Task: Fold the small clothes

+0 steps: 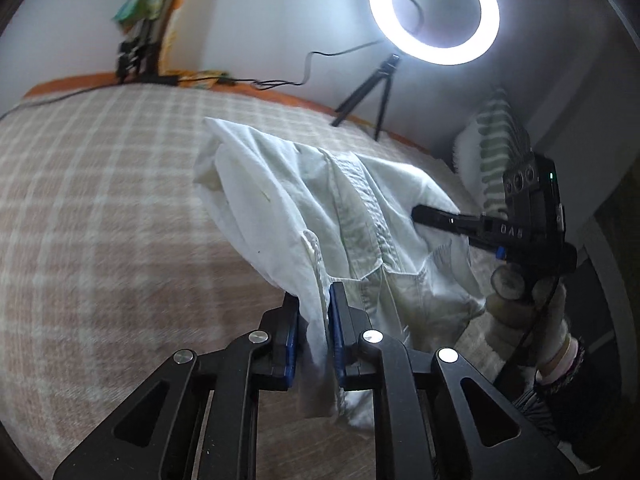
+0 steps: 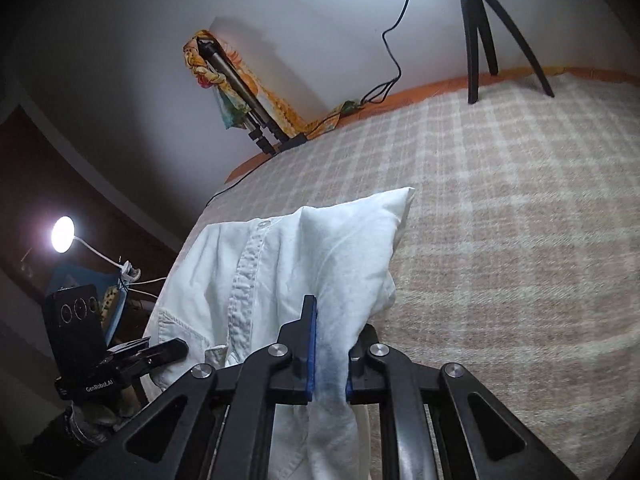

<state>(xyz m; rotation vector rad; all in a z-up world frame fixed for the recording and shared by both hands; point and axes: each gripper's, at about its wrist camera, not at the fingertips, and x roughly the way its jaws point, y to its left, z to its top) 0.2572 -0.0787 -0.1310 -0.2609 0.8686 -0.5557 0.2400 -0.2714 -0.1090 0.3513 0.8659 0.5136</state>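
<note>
The left gripper [image 1: 314, 320] is pinched tight on one edge of the small white cotton shirt [image 1: 320, 208], and the right gripper [image 2: 330, 344] pinches another edge. The shirt hangs between them above the pink and cream checked blanket [image 1: 100, 208], its button strip [image 2: 244, 276] running away from the grippers toward the white wall [image 2: 280, 4]

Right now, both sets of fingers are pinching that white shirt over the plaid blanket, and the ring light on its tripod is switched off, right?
Not quite: the ring light is switched on; it glows bright white in the left wrist view. The rest holds: the left gripper and the right gripper each pinch the white shirt over the plaid blanket.
</note>
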